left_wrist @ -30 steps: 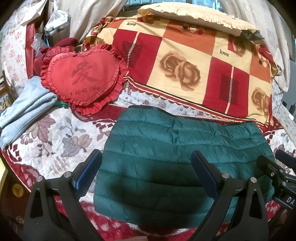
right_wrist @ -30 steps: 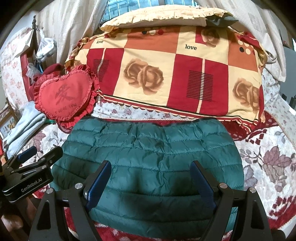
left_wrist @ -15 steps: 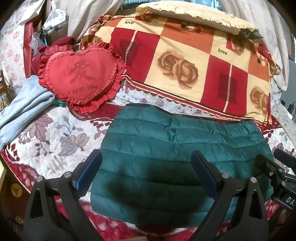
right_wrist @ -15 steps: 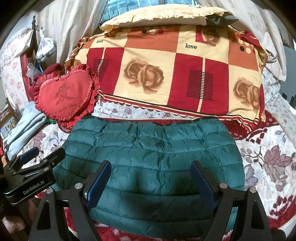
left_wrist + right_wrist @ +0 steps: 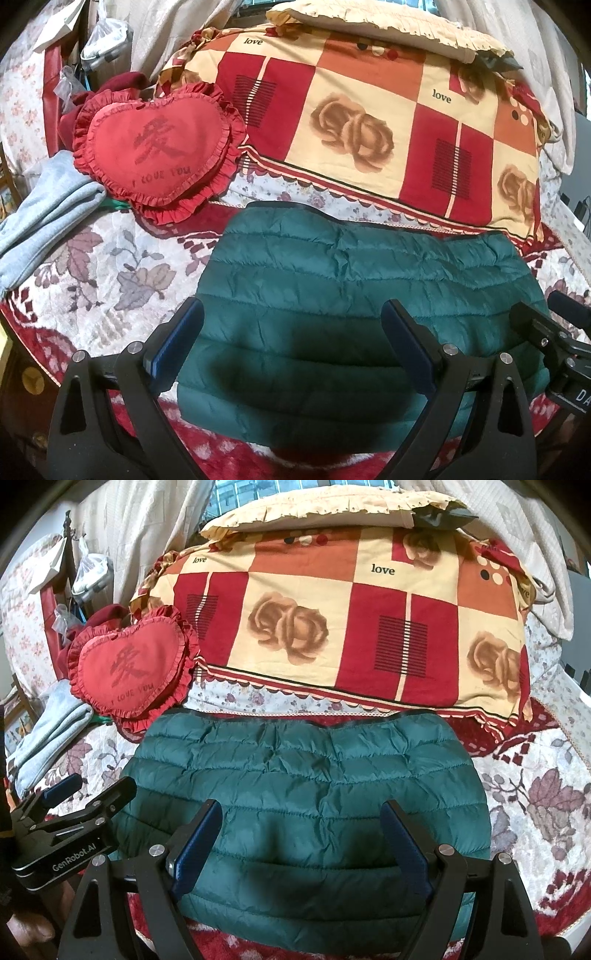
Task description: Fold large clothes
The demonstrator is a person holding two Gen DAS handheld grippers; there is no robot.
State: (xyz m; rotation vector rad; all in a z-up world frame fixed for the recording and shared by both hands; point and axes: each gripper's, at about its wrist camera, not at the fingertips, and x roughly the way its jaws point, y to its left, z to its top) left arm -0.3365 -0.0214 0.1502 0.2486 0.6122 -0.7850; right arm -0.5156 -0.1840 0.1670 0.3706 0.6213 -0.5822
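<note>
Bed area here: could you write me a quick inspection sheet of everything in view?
Surface: floral bedspread, rumpled.
Job's things: green quilted jacket, folded flat into a rectangle.
Clutter: heart cushion, grey garment, checked quilt with pillow on top.
Grippers: left tool and right tool both open, above the jacket's near edge, holding nothing.
Cables: nothing seen.
Surroundings: curtains, window behind.

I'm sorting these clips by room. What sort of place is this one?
Most likely a bedroom at home: a green puffer jacket lies on a floral bedspread, behind it a folded patchwork quilt and a red heart cushion.
</note>
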